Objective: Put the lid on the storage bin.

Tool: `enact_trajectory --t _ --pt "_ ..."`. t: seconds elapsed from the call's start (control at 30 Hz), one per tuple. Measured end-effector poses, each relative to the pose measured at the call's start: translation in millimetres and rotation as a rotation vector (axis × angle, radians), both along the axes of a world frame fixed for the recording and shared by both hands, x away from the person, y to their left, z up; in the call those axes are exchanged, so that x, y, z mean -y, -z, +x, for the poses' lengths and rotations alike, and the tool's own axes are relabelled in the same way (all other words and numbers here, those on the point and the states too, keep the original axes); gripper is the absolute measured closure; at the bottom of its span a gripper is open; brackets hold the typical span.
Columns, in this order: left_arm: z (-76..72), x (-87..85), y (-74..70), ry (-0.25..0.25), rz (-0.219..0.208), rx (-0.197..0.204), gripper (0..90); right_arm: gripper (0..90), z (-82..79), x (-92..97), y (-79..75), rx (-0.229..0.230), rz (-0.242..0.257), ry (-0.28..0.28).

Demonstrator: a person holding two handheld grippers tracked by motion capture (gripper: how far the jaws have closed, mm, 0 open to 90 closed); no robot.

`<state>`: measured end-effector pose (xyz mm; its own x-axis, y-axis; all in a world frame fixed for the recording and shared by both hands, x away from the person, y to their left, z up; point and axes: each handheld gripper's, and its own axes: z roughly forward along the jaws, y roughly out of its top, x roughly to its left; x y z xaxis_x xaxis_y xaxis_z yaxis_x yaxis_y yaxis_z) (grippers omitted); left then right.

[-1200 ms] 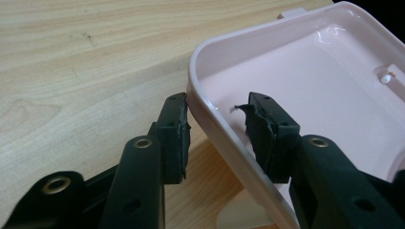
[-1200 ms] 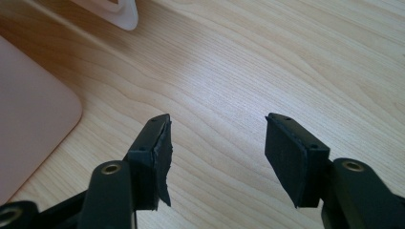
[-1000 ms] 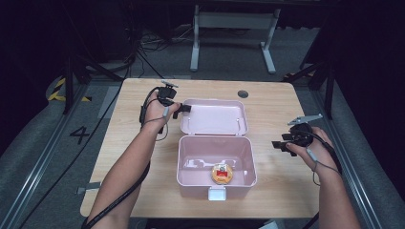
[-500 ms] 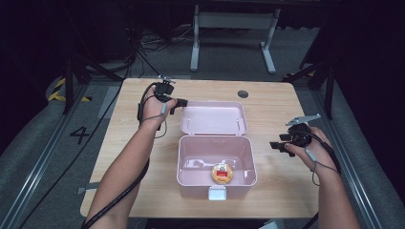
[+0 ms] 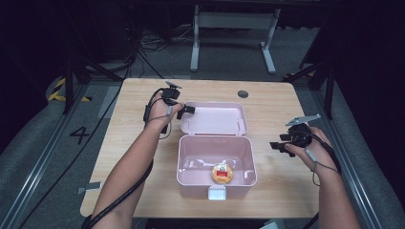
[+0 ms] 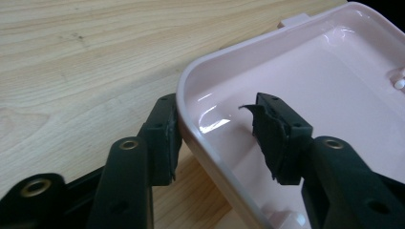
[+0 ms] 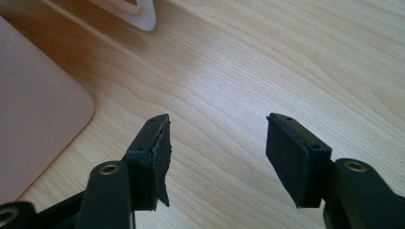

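A pink lunch box [image 5: 181, 162] stands open at the table's middle, its lid [image 5: 215, 119] lying flat behind it. A round orange and red item [image 5: 222, 174] rests inside the box. My left gripper [image 5: 187, 110] is at the lid's left corner. In the left gripper view it [image 6: 217, 119] is open, its jaws astride the lid's rim [image 6: 191, 124], one pad outside against the rim and one inside. My right gripper [image 5: 278, 145] hovers right of the box, open [image 7: 217, 138] over bare wood, with the box's corner [image 7: 33, 109] to its left.
The wooden table [image 5: 133, 143] has free room to the left and right of the box. A white latch [image 5: 216, 193] sticks out at the box's front. A dark round grommet [image 5: 242, 94] sits near the far edge. Dark floor, cables and a metal stand lie beyond.
My left gripper has shifted slightly at the lid's left corner. The right gripper has drifted a little left toward the box. Box and lid have not moved.
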<state>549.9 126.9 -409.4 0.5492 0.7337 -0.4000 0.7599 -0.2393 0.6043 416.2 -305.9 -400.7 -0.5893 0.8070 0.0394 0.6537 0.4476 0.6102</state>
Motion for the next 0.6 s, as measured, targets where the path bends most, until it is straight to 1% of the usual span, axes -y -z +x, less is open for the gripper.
enact_trajectory --t 0.07,0.13,0.2,0.23,0.27,0.3,0.33,0.37,0.4,0.47,0.5,0.53,0.6 --pt "0.4 0.3 0.3 0.003 -0.005 -0.003 52.6 41.5 -0.4 -0.1 -0.5 0.004 0.001 -0.003" --pt "0.6 0.6 -0.9 -0.009 -0.004 0.002 54.3 41.5 -0.4 0.2 -0.5 0.004 0.001 -0.003" --pt "0.9 -2.1 -4.6 -0.028 -0.014 0.013 61.5 41.5 -0.4 1.3 -0.5 0.004 0.000 0.001" --pt "0.7 -3.5 -6.6 -0.040 -0.031 0.009 64.6 41.5 -0.4 1.6 -0.3 0.003 0.001 0.002" --pt "0.8 -5.1 -8.1 -0.045 -0.041 0.015 67.1 41.6 -0.3 1.9 -0.2 0.004 0.000 0.003" --pt "0.9 -7.8 -10.3 -0.042 -0.033 0.018 69.4 41.5 -0.4 2.0 -0.2 0.004 -0.001 0.003" --pt "0.6 -8.4 -11.2 -0.045 -0.035 0.016 70.7 41.5 -0.5 2.0 -0.5 0.004 -0.002 0.002" --pt "0.2 -8.9 -12.4 -0.049 -0.031 0.020 70.8 41.5 -0.5 1.9 -0.7 0.004 -0.003 0.002" --pt "0.1 -9.7 -13.3 -0.044 -0.024 0.032 70.9 41.6 -0.5 1.7 -0.8 0.005 -0.003 0.001" --pt "-1.6 -8.8 -15.9 -0.052 -0.027 0.039 71.1 41.5 -0.4 1.2 -0.7 0.006 -0.005 0.002" --pt "-2.0 -8.8 -17.7 -0.048 -0.020 0.052 71.2 41.5 -0.3 0.8 -0.4 0.006 -0.005 -0.001" --pt "-2.6 -8.4 -18.9 -0.049 -0.020 0.054 71.3 41.5 -0.5 0.2 -0.4 0.002 -0.007 0.002" --pt "-3.6 -8.0 -22.7 -0.050 -0.015 0.073 71.4 41.5 -0.6 -0.3 -0.6 0.000 -0.007 0.001"
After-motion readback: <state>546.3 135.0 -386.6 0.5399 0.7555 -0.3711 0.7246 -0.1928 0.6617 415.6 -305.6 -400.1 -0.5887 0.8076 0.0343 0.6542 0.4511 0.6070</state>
